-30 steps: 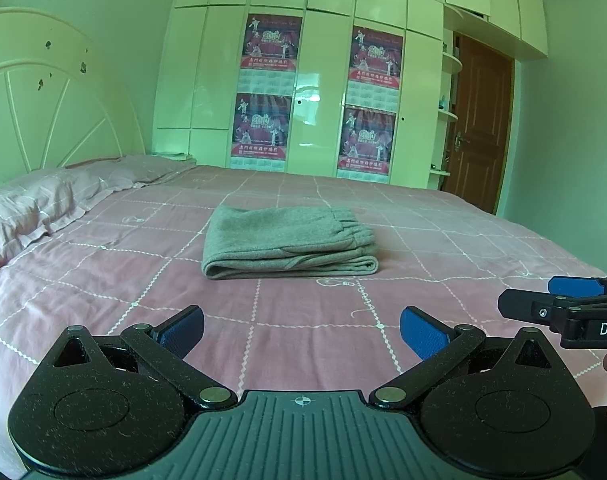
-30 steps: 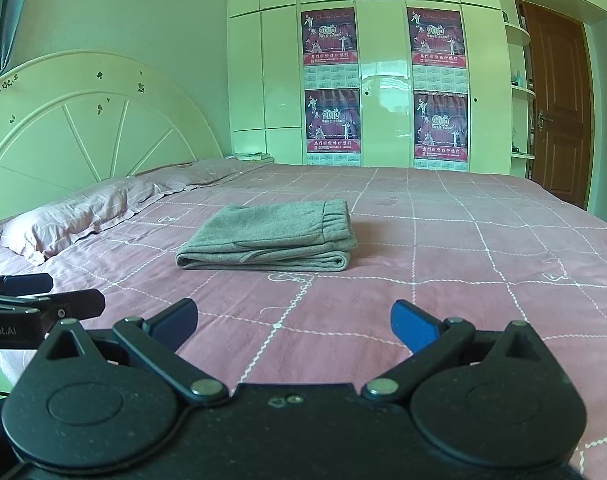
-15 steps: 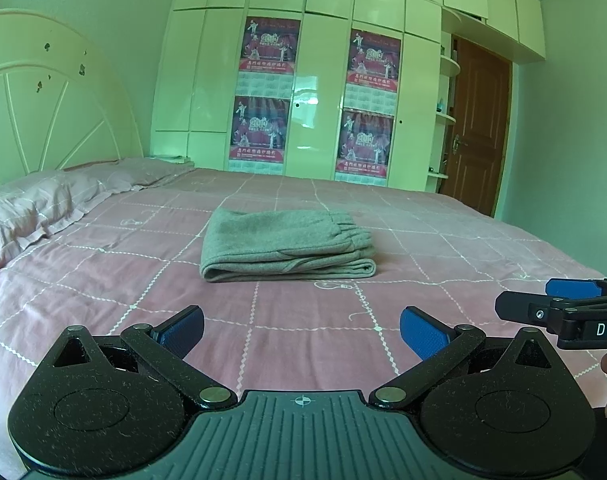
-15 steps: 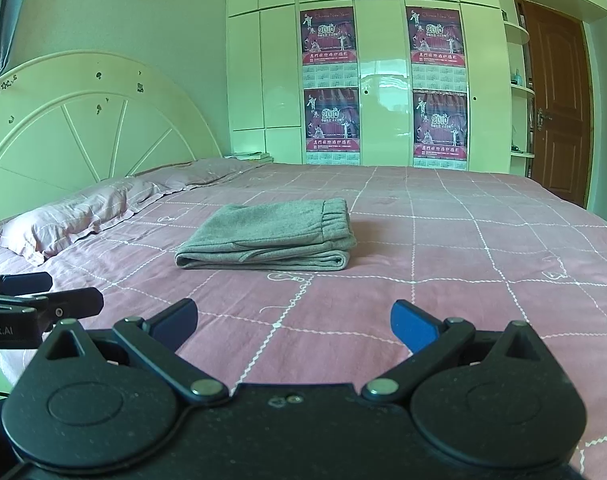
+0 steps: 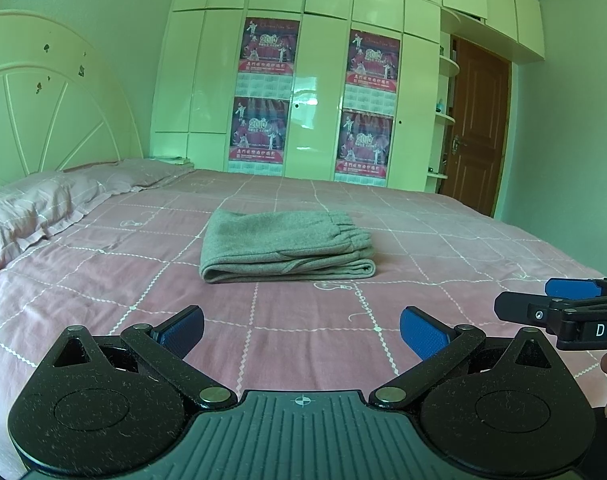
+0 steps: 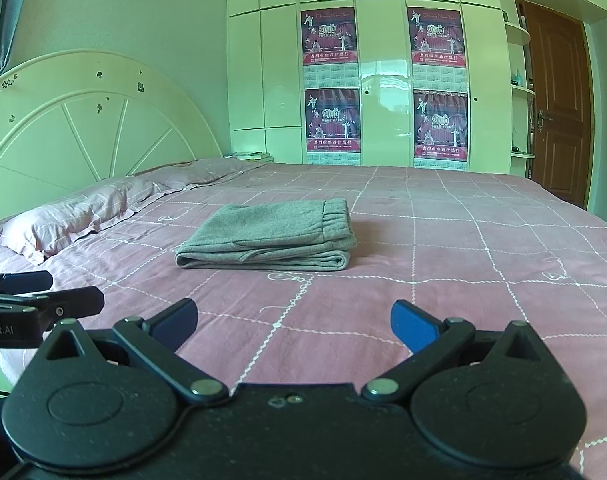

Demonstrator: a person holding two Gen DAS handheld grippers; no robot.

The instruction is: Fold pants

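The left gripper (image 5: 301,330) has tipped down a little and slid a bit to the left, so the folded pants (image 5: 288,246) and the bed (image 5: 443,236) sit slightly higher in its view. In the right wrist view, nothing has changed.

The grey pants (image 5: 287,246) are seen folded into a flat, layered rectangle, laid on the pink checked bed (image 5: 343,328). The elastic waistband is turned to the right, the rounded fold edge to the left.
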